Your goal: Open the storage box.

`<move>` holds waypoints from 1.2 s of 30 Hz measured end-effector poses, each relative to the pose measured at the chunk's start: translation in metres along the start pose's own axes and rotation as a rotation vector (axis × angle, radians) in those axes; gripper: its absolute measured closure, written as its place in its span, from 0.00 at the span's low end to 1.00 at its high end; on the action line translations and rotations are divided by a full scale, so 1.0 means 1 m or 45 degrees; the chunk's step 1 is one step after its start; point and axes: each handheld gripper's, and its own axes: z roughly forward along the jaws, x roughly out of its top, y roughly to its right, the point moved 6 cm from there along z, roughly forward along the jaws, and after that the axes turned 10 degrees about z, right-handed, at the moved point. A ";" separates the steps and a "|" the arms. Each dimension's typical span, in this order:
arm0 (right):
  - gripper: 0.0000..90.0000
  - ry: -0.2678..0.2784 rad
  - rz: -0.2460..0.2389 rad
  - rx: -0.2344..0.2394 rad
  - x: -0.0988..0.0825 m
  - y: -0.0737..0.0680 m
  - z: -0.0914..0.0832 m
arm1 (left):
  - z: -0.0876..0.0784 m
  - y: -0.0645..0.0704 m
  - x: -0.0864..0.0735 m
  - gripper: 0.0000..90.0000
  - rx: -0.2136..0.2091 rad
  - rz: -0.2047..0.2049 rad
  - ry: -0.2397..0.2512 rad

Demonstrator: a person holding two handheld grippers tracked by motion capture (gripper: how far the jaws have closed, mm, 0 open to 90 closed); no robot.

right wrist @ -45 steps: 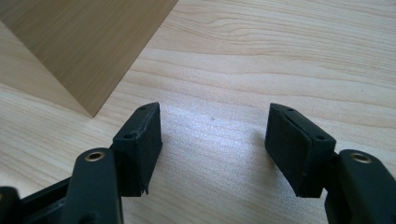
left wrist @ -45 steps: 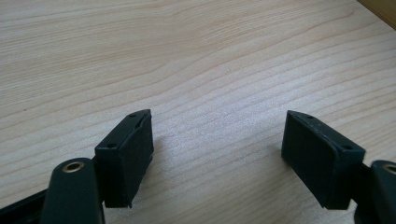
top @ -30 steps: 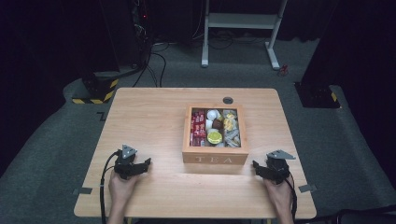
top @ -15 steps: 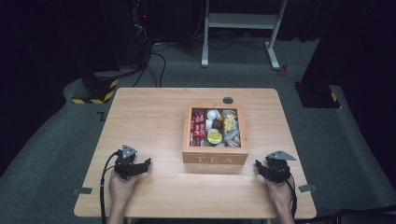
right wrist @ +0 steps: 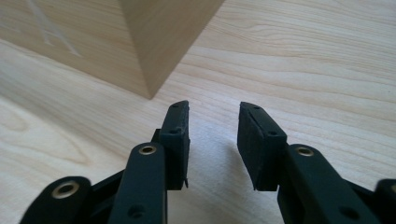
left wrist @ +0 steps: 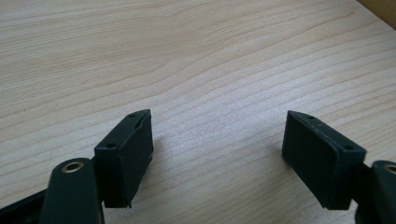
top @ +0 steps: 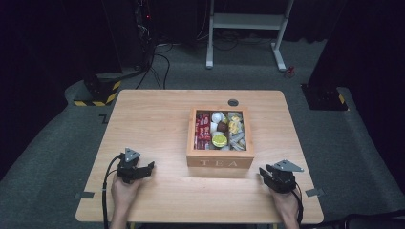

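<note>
A wooden box (top: 219,162) marked TEA stands open at the table's middle right, with several small packets and sachets in its compartments. My left gripper (top: 148,167) rests low over the table near the front left, open wide, with bare wood between its jaws (left wrist: 219,126). My right gripper (top: 264,172) sits near the front right, just off the box's front right corner (right wrist: 154,51). Its jaws have just been closing and stand partly apart (right wrist: 214,114), with nothing between them.
The light wooden table (top: 153,119) has a small dark round grommet (top: 233,102) behind the box. Beyond the table lie dark floor, cables, a white stand frame (top: 243,21) and a yellow-black striped base (top: 102,90).
</note>
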 end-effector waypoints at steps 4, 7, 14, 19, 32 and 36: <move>0.75 0.021 0.005 0.038 -0.001 -0.003 -0.003 | 0.000 0.000 0.000 0.28 0.000 0.000 -0.001; 0.77 0.018 -0.004 0.064 -0.003 -0.007 -0.004 | 0.000 0.000 0.000 0.28 -0.002 0.001 -0.003; 0.79 0.040 -0.017 0.130 -0.001 -0.020 -0.009 | 0.000 0.000 0.000 0.28 -0.003 0.006 -0.004; 0.81 0.030 -0.032 0.175 0.000 -0.029 -0.008 | 0.000 0.000 0.000 0.28 -0.003 0.006 -0.004; 0.85 0.016 -0.057 0.253 0.003 -0.044 -0.006 | 0.000 0.000 0.000 0.28 -0.003 0.006 -0.004; 0.86 0.006 -0.071 0.276 0.004 -0.050 -0.003 | 0.000 0.000 0.000 0.28 -0.004 0.003 -0.003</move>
